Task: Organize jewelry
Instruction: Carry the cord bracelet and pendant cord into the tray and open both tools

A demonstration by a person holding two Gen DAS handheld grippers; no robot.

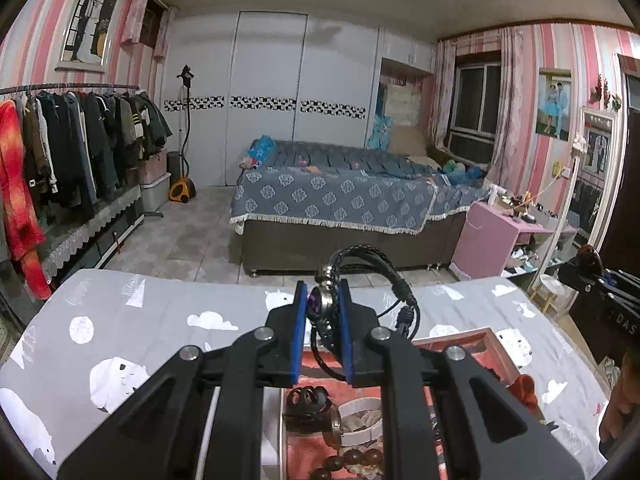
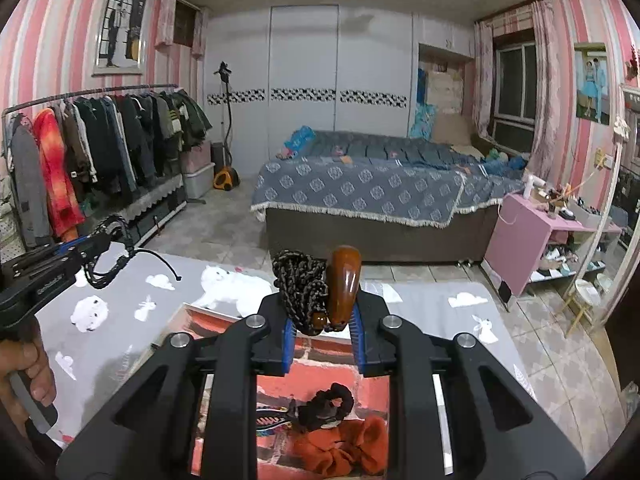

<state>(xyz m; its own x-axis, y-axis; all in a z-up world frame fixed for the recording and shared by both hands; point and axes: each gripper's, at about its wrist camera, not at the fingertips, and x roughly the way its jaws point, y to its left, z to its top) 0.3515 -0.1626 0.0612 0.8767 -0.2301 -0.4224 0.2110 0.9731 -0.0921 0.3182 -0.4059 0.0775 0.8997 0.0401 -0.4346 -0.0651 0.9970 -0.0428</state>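
My left gripper (image 1: 323,304) is shut on a black braided leather bracelet (image 1: 372,276) with metal beads, held above the red-lined jewelry box (image 1: 496,344). The same bracelet hangs from it at the left of the right wrist view (image 2: 108,256). My right gripper (image 2: 322,312) is shut on a dark chain necklace (image 2: 298,284) with a brown wooden pendant (image 2: 344,280), held above the box (image 2: 224,312). In the box lie a black scrunchie (image 2: 332,400), an orange scrunchie (image 2: 344,448), a brown bead bracelet (image 1: 356,460) and a white band (image 1: 360,408).
The box rests on a table with a grey cloth printed with white animals (image 1: 160,320). Beyond it are a bed (image 1: 340,200), a clothes rack (image 1: 80,140) at the left and a pink side table (image 1: 492,232) at the right.
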